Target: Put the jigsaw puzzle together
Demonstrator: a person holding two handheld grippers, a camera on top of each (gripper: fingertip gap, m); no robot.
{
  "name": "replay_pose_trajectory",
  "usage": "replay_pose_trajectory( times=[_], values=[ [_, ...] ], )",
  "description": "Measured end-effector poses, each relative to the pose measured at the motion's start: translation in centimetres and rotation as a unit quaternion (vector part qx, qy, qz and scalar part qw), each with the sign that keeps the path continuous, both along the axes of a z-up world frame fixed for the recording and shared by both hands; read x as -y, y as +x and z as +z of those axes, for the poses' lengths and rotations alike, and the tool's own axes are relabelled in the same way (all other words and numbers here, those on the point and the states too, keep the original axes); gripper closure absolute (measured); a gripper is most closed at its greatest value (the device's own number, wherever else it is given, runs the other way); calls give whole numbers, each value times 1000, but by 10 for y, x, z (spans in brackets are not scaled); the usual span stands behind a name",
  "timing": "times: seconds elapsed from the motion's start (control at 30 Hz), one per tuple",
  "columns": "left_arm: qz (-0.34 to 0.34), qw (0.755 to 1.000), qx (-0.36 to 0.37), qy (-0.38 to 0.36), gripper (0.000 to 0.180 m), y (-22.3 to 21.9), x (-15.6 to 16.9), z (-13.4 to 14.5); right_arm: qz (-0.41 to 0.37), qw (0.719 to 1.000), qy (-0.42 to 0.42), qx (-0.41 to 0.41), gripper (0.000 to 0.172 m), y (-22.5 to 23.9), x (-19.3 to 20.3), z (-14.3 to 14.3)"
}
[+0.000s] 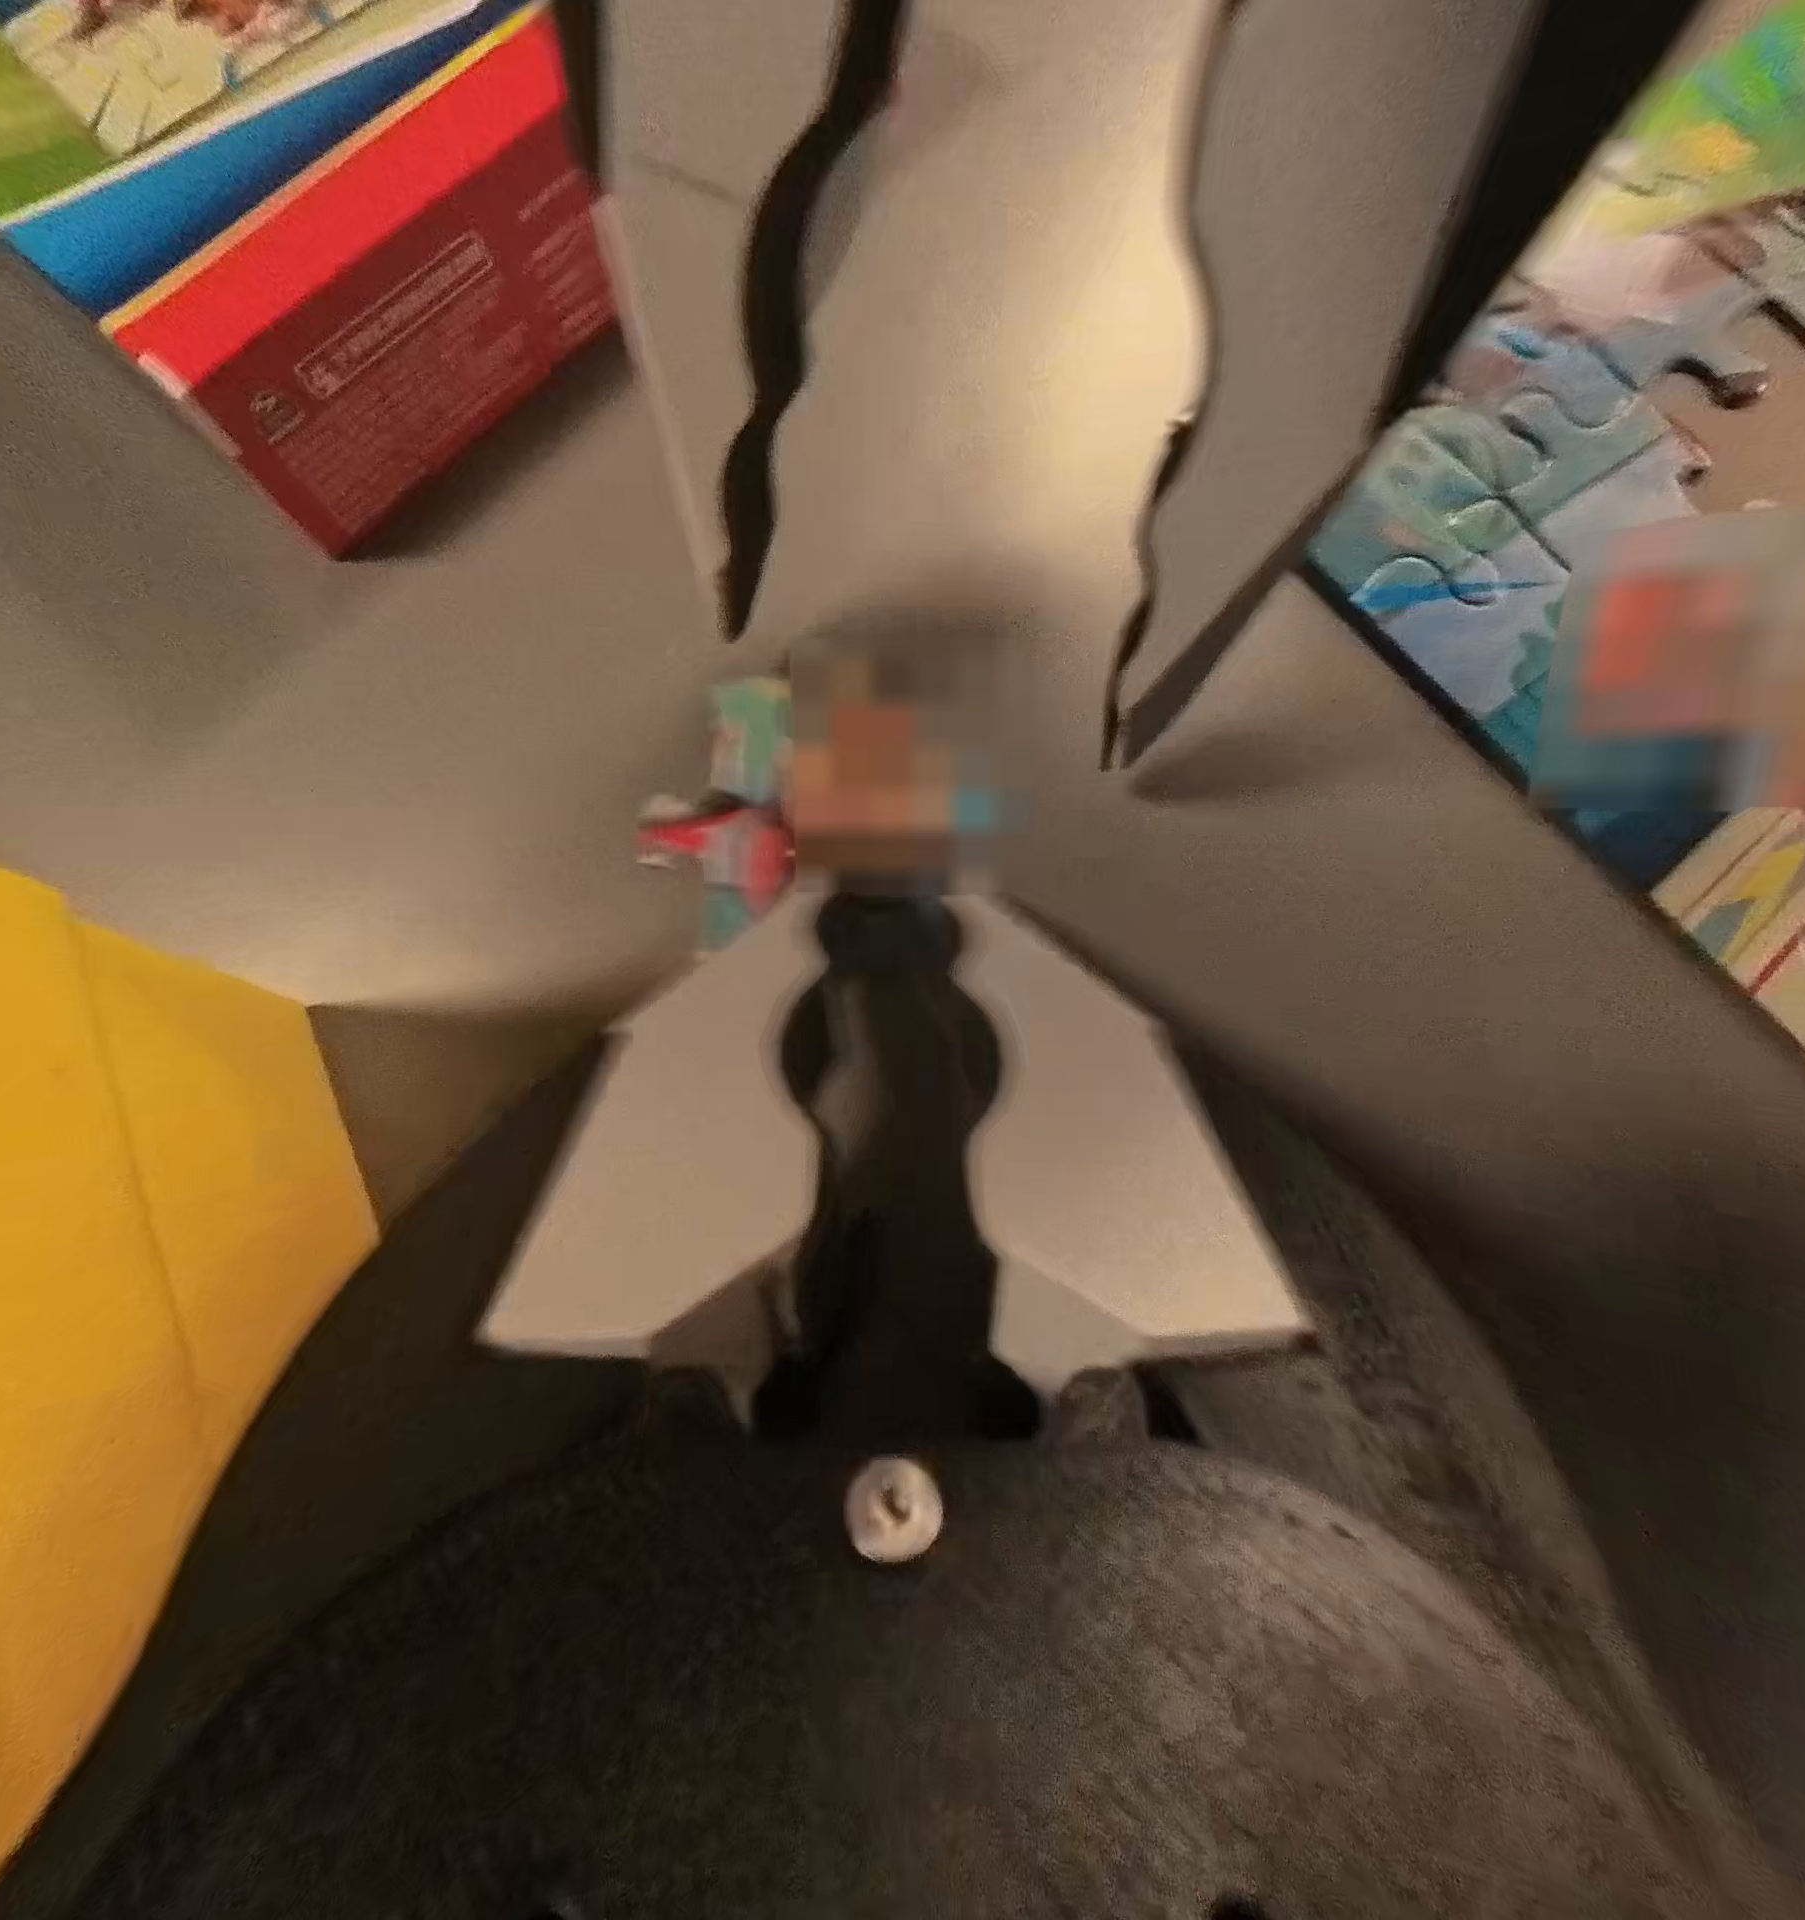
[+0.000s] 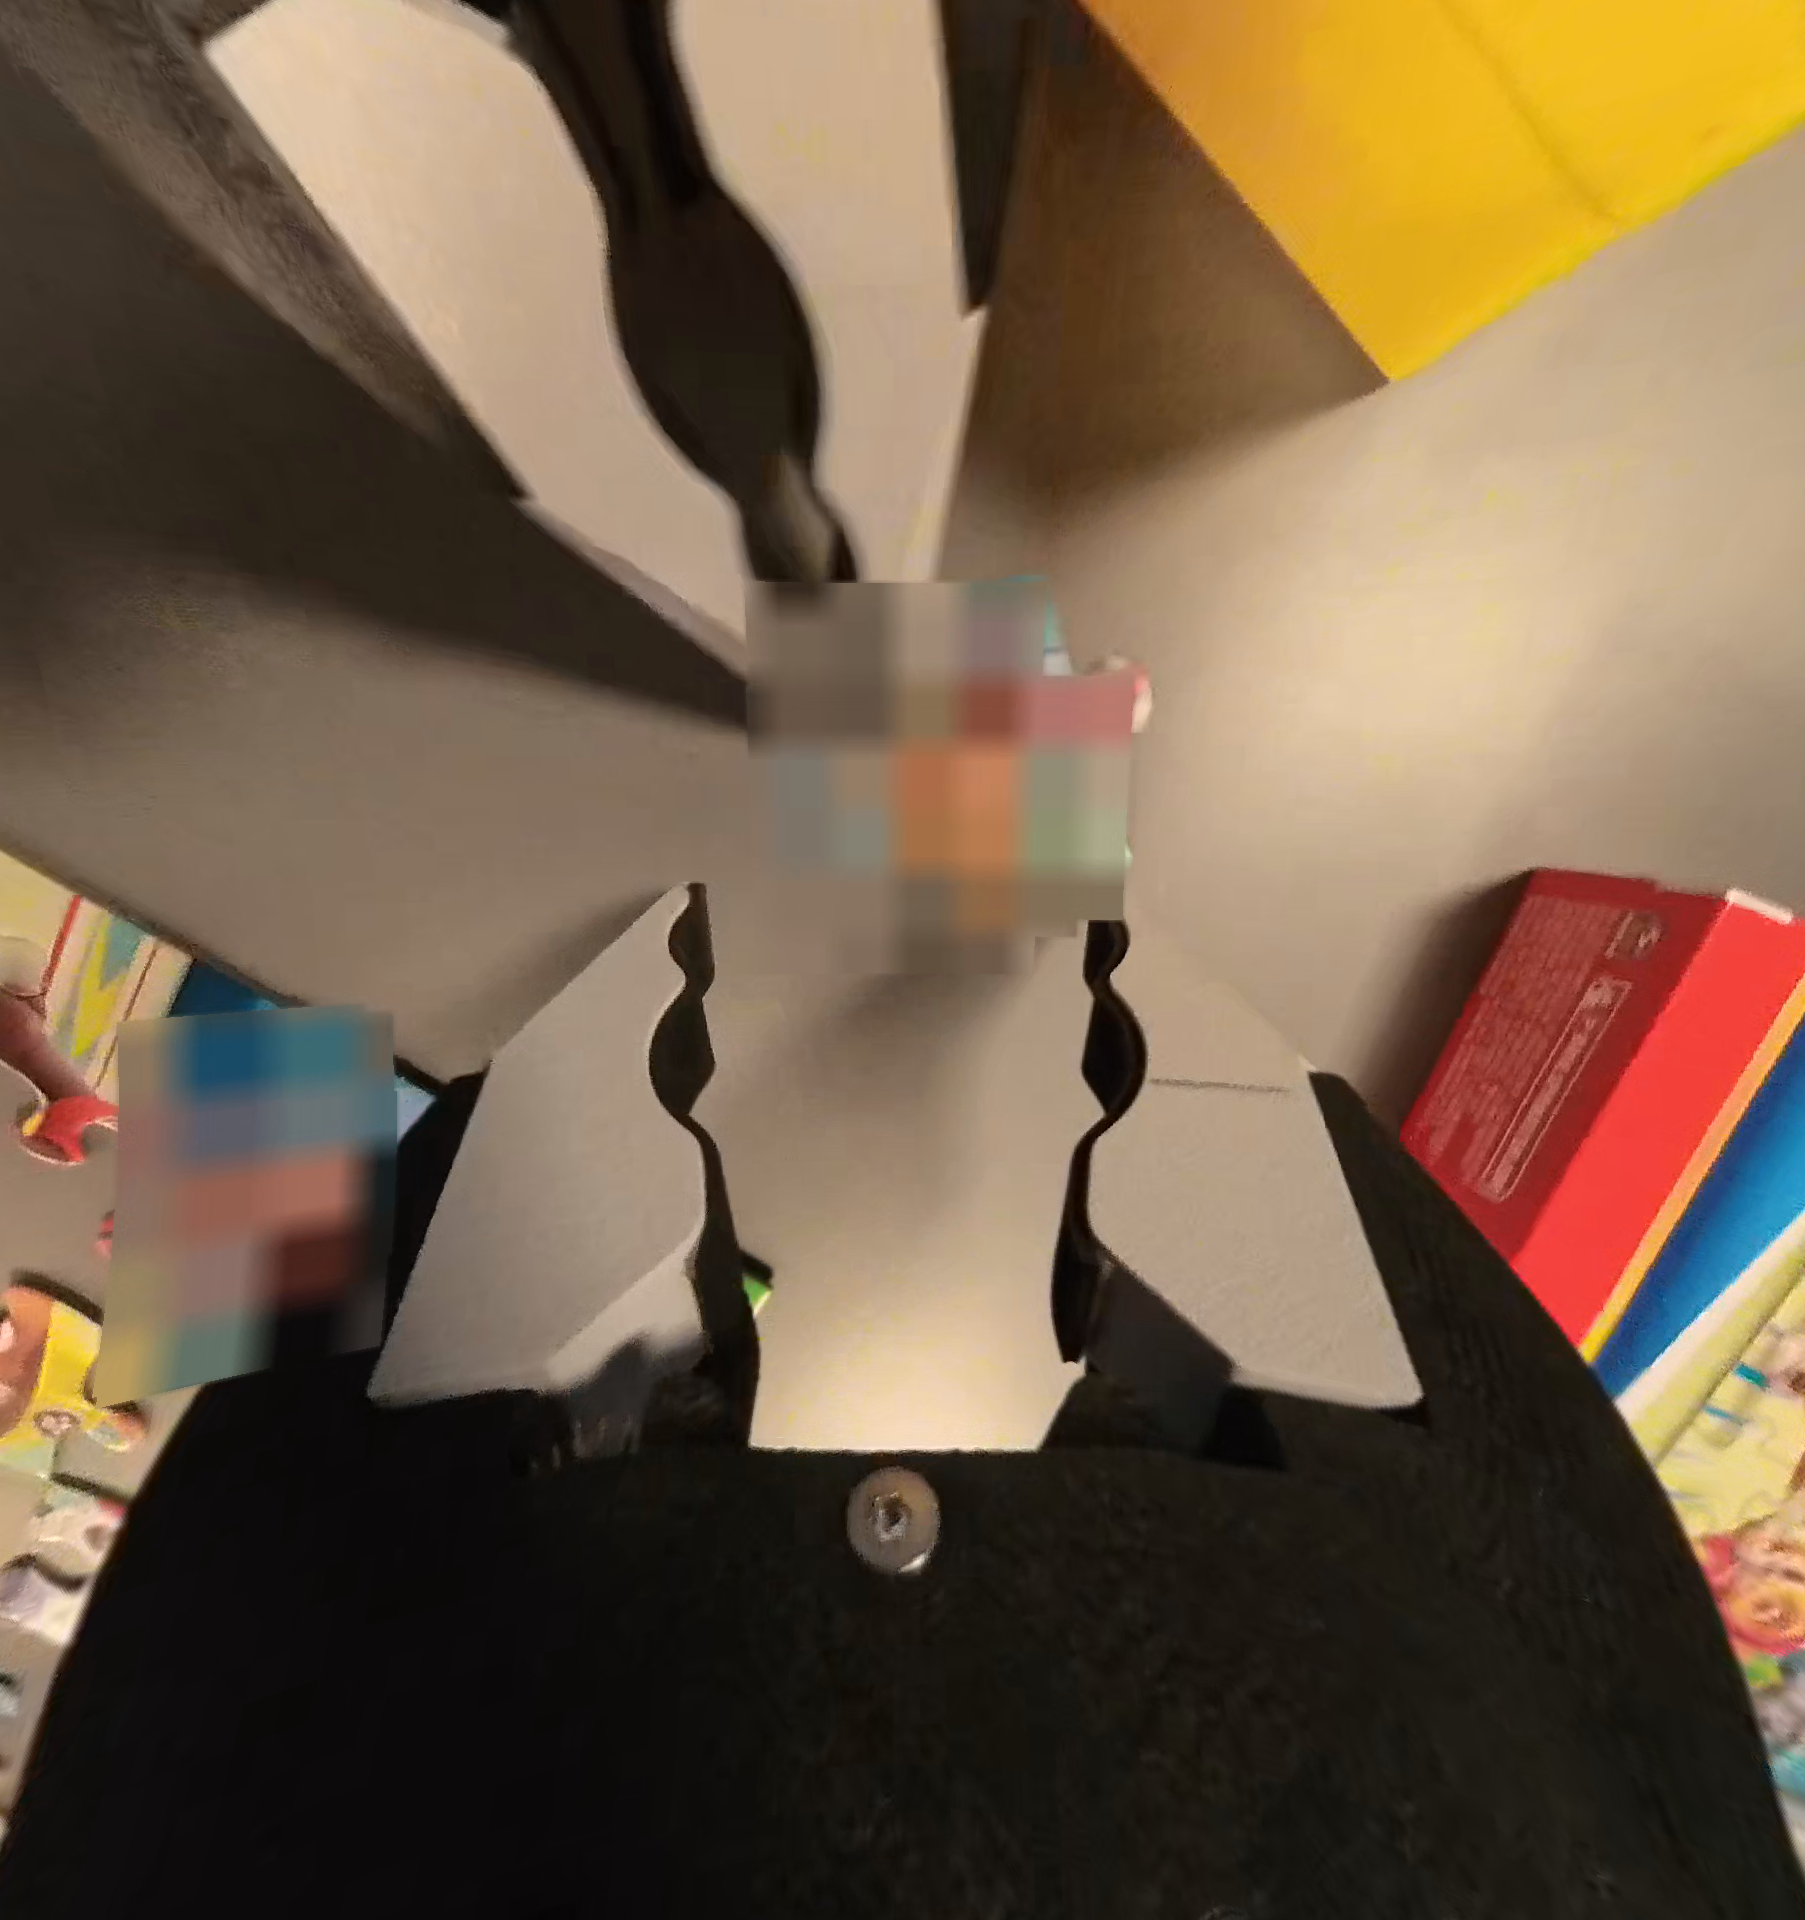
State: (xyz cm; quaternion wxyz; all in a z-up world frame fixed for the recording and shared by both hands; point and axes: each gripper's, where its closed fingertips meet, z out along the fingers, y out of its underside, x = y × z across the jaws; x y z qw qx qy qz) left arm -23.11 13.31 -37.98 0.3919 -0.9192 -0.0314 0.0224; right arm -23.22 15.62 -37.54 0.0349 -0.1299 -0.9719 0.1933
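Cardboard puzzle piece (image 1: pixel 732 800) in left jaws, orientation blurred

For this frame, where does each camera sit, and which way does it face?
Left wrist view: on the left gripper, looking down its nearly closed fingers at a puzzle piece on the grey table; the open right gripper faces it.
Right wrist view: on the right gripper, its fingers apart, facing the left gripper.
Shared: puzzle piece, red box, yellow object, assembled puzzle.
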Motion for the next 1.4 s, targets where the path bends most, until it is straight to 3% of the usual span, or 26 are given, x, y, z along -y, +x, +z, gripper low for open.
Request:
replay_pose_trajectory(
  times=[0.03, 0.07, 0.13, 0.33, 0.5, 0.77, 0.83, 0.9, 0.97, 1.1, 1.23, 1.4],
  values=[
    [7, 1000, -17, 7, 180, -3, 0, 2, 9, 1000, 2, -2, 100, -2, 1, 0],
    [0, 999, -32, 10, 180, -3, 0, 2, 16, 1000, 3, -4, 100, -3, 2, 0],
    [-16, 999, -39, 28, 174, 1, -2, 8, 29, 1000, 7, -4, 99, -4, 3, -1],
    [22, 997, -20, 64, 161, -10, 2, 21, 27, 999, 13, -17, 100, -26, 4, -5],
    [60, 995, -47, 63, 153, -29, 12, 22, 14, 1000, -4, 27, 104, -38, 8, -8],
    [64, 993, -31, 96, 149, -29, 14, 36, 5, 994, 107, 27, 135, -32, 6, -9],
    [60, 991, 3, 117, 147, -24, 12, 40, 4, 993, 115, 18, 139, -31, 6, -8],
    [61, 990, 23, 125, 143, -24, 12, 42, 15, 994, 111, 1, 160, -26, 9, -8],
    [59, 990, 30, 125, 140, -24, 13, 41, 14, 994, 104, -23, 164, -25, 10, -8],
    [58, 991, 28, 115, 137, -23, 12, 37, -13, 997, 72, -14, 160, -19, 12, -8],
    [57, 991, 34, 114, 137, -23, 12, 35, -37, 998, 51, 0, 145, -19, 11, -7],
    [56, 991, 40, 116, 138, -23, 12, 35, -52, 998, 40, 14, 146, -23, 9, -6]
  ],
)
